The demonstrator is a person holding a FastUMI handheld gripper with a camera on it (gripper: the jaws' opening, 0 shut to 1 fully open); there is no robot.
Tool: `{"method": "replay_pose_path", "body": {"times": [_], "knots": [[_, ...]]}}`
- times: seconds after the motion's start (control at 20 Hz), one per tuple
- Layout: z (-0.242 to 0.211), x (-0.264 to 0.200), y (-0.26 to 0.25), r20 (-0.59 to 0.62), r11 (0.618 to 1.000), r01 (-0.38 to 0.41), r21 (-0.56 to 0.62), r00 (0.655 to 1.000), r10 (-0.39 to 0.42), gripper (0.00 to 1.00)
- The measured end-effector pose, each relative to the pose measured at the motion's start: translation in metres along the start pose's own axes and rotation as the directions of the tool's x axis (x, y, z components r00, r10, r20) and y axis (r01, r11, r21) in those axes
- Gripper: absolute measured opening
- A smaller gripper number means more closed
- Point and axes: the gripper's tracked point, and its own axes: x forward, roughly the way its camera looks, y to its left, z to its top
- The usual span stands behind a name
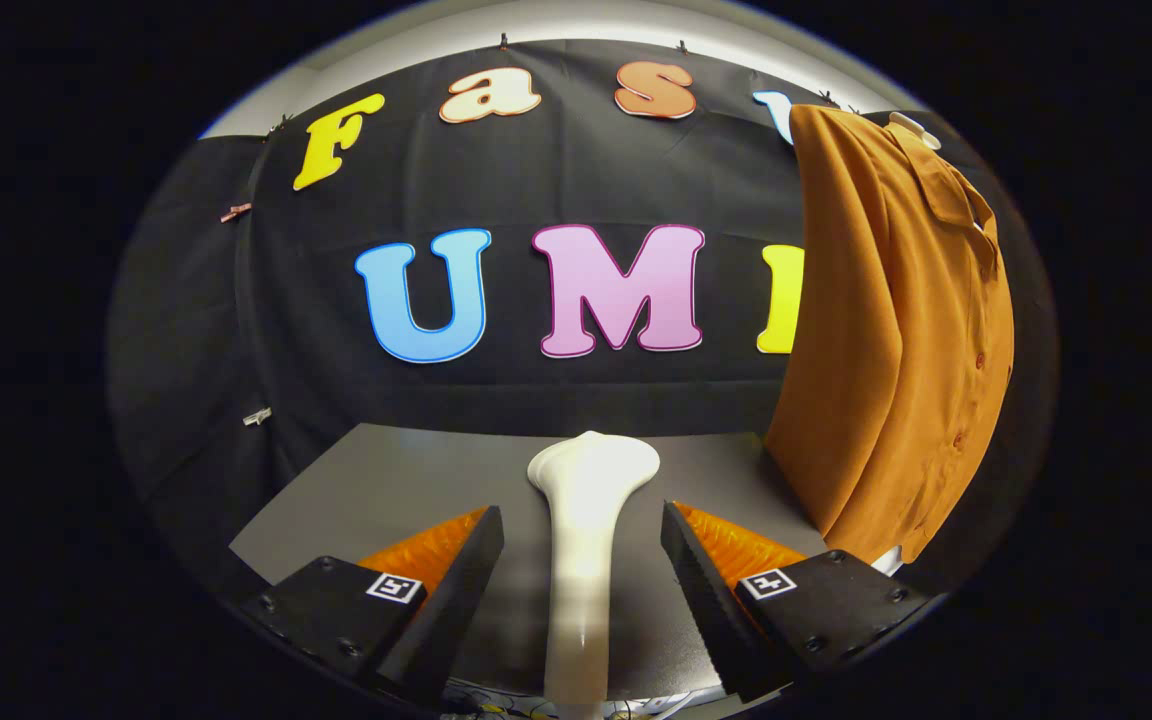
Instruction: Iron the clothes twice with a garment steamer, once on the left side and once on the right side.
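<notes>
A white garment steamer (pixel 591 470) lies on the grey table (pixel 376 480), its wide head pointing away and its handle running back between my fingers. My gripper (pixel 581 512) is open, with a finger on each side of the handle and a gap to it on both sides. An orange button-up shirt (pixel 896 330) hangs from a white hanger (pixel 916 128) beyond my right finger (pixel 701 575), its hem reaching down to the table's right end.
The black cloth wall rises right behind the table's far edge. Bare table surface stretches to the left of the steamer. Some cables (pixel 526 708) lie below the table's near edge under the handle.
</notes>
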Motion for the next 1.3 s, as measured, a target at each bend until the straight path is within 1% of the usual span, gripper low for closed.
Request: {"method": "replay_pose_path", "body": {"times": [0.3,0.4,0.5,0.6,0.7,0.75,0.8,0.85,0.9,0.95,1.0,1.15,1.3], "knots": [[-0.027,0.03,-0.003,-0.128,1.0,0.016,-0.015,0.992,-0.018,0.99],[-0.033,0.034,-0.002,-0.162,1.0,0.013,-0.005,0.987,-0.014,1.0],[-0.039,0.038,-0.007,-0.187,1.0,0.028,-0.012,0.982,-0.03,0.99],[-0.044,0.04,-0.009,-0.216,0.999,0.035,-0.023,0.976,-0.039,0.92],[-0.052,0.042,-0.006,-0.246,0.999,0.02,-0.029,0.969,-0.027,0.78],[-0.056,0.043,-0.005,-0.262,0.999,0.017,-0.034,0.965,-0.025,0.75],[-0.059,0.043,-0.006,-0.275,0.999,0.011,-0.037,0.961,-0.021,0.75],[-0.053,0.048,0.0,-0.263,1.0,-0.011,-0.013,0.965,0.007,0.75],[-0.051,0.036,0.001,-0.263,1.0,-0.007,-0.017,0.965,0.002,0.61],[-0.053,0.045,0.001,-0.264,1.0,-0.007,-0.03,0.965,-0.001,0.48],[-0.054,0.043,0.001,-0.264,0.999,-0.013,-0.04,0.965,0.002,0.48],[-0.058,0.044,0.012,-0.257,0.998,-0.049,-0.044,0.966,0.036,0.41],[-0.043,0.038,0.014,-0.208,0.998,-0.054,-0.033,0.977,0.046,0.37]]}}
